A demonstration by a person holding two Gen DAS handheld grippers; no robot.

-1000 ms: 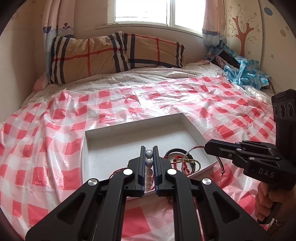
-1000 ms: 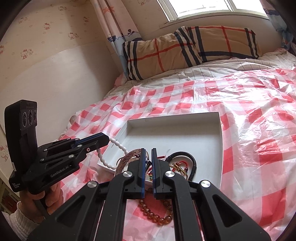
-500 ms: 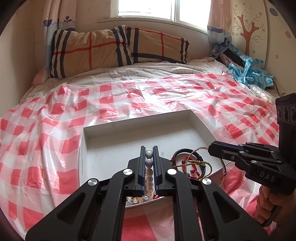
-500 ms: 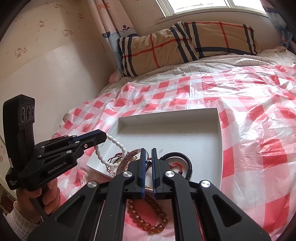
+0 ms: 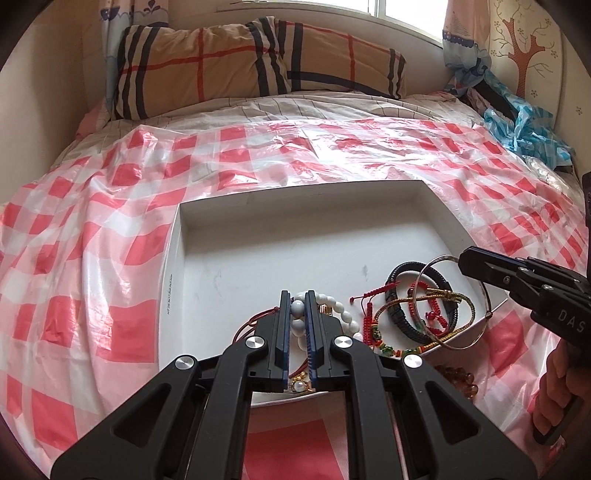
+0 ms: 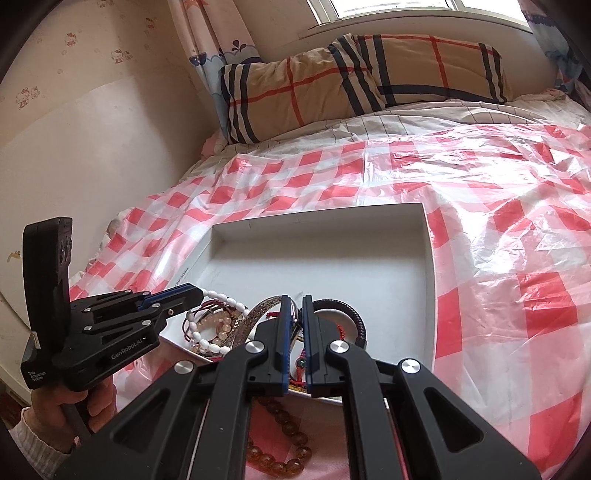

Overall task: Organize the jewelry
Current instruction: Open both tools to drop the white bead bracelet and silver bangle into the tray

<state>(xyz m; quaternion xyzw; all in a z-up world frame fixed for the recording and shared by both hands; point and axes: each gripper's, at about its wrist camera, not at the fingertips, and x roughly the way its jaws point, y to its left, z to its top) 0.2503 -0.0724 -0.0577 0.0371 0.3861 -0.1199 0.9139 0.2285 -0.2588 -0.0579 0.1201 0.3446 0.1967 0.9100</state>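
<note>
The left gripper (image 5: 297,314), clamped on white beads (image 5: 343,314), and right gripper (image 6: 293,314), pinching a bangle (image 5: 454,302), hold both above the tray (image 5: 295,236); each should release low, apart from the tangle

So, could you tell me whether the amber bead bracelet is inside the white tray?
Out: the amber bead bracelet lies on the checked sheet, outside the white tray's near rim.

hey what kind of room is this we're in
Most likely a bedroom: a bed under a red-checked plastic sheet, a plaid pillow against the wall, and a curtained window behind it.
</note>
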